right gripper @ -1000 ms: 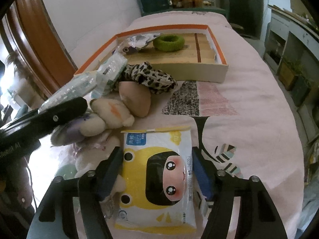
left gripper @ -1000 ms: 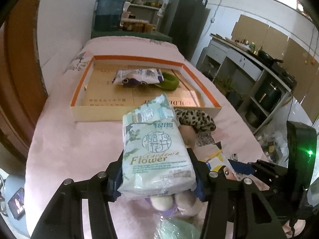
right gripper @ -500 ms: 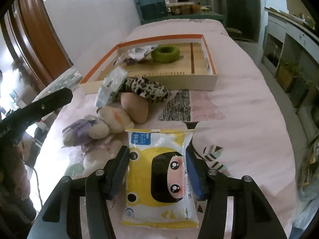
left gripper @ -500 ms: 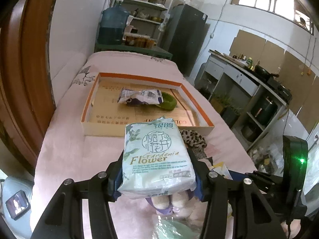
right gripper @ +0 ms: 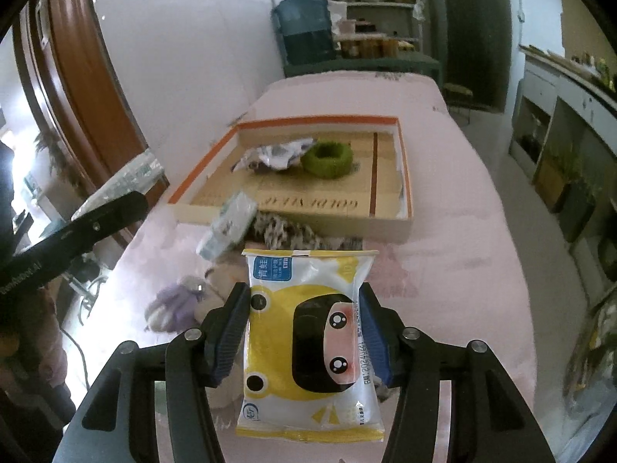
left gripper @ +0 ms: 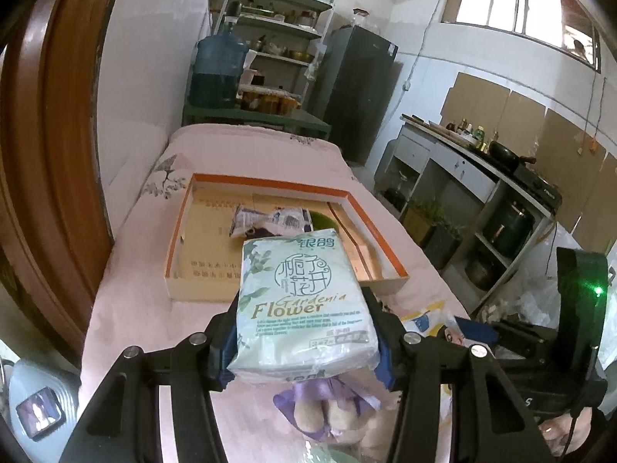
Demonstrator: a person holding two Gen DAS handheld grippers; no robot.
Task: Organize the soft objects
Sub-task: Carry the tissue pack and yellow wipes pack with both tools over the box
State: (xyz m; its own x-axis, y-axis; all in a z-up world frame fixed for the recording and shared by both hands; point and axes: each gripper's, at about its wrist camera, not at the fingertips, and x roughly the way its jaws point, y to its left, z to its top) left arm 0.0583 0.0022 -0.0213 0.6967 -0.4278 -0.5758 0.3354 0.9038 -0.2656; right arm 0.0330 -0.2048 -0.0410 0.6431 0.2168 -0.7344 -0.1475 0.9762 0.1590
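Carrying well meant keeping both grips firm: the left hand-held gripper (left gripper: 304,341) clamped the tissue pack (left gripper: 302,305), the right hand-held gripper (right gripper: 304,337), having just closed, pinched the wipes pack (right gripper: 310,343), both bound for the box (right gripper: 403,177).

The tissue pack (left gripper: 304,305) wears thin glossy plastic film, creased at its ends. The wipes pack (right gripper: 308,343) is smoother, shinier film with printed colour. At twelve o'clock from both, the box (right gripper: 401,227) looks like matt cardboard with a paper-faced floor. In it the ring (right gripper: 327,158) is fuzzy and matt; the packet (right gripper: 275,154) at its nine o'clock is crinkled and shiny. The bedcover (right gripper: 455,254) is soft matt cloth. The plush toy (right gripper: 173,306) looks furry. The gripper fingers (right gripper: 227,332) are matt black plastic with ribbed blue pads and bright metal screws.
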